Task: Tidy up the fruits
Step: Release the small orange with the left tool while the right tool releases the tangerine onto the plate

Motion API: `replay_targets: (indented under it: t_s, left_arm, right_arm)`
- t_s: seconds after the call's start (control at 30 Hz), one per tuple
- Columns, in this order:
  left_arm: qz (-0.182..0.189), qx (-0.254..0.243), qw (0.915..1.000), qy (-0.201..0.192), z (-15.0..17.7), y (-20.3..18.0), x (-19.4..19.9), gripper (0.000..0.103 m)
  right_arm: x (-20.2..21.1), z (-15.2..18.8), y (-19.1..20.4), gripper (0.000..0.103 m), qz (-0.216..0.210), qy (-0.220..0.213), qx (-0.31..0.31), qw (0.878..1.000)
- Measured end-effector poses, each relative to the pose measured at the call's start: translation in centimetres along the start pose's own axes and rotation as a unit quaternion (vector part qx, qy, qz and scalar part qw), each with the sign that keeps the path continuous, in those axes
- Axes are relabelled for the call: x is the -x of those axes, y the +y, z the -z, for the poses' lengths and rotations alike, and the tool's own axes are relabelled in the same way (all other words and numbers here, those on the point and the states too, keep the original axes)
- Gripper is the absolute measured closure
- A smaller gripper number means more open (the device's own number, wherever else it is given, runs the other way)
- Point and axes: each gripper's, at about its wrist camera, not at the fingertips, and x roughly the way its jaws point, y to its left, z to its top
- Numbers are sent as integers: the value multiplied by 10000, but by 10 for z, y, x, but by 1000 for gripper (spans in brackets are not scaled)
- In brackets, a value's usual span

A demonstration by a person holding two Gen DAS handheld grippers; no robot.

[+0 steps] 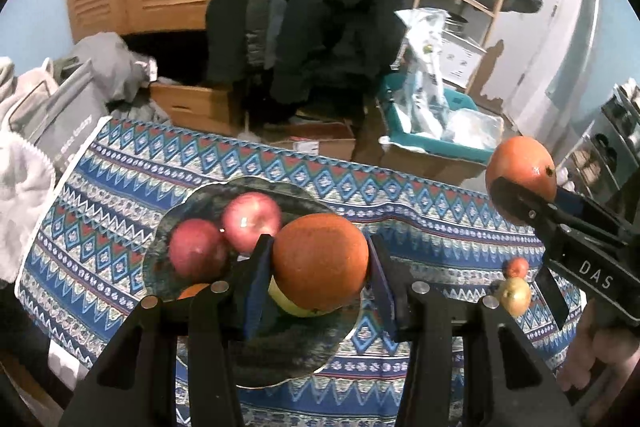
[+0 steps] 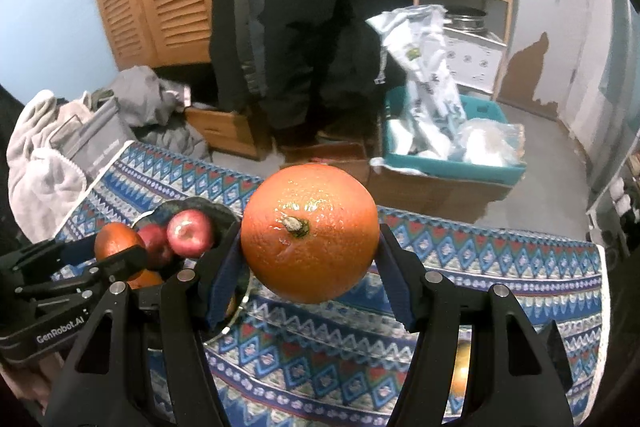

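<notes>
Carrying one round orange fruit each, the left hand-held gripper and right hand-held gripper are nearing the dark scalloped plate; next, lowering and releasing there.

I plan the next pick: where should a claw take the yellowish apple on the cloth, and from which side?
Take the yellowish apple across its round middle, from above. A small red fruit sits close behind it, so close on its two open flanks, left and right in the left wrist view.
</notes>
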Motion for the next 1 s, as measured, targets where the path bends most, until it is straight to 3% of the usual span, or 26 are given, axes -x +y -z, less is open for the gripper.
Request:
replay_targets:
  t_s: [0.57,1.0]
  left_arm:
    - [-485,385,9964,584,21,65,-49,56]
    - [-612,486,9925,935,35,82,-78,55]
  right_arm:
    - [-87,10,61,39,-573,781,287,9949]
    - [-129,30,80,39,-779,1381,310,9869]
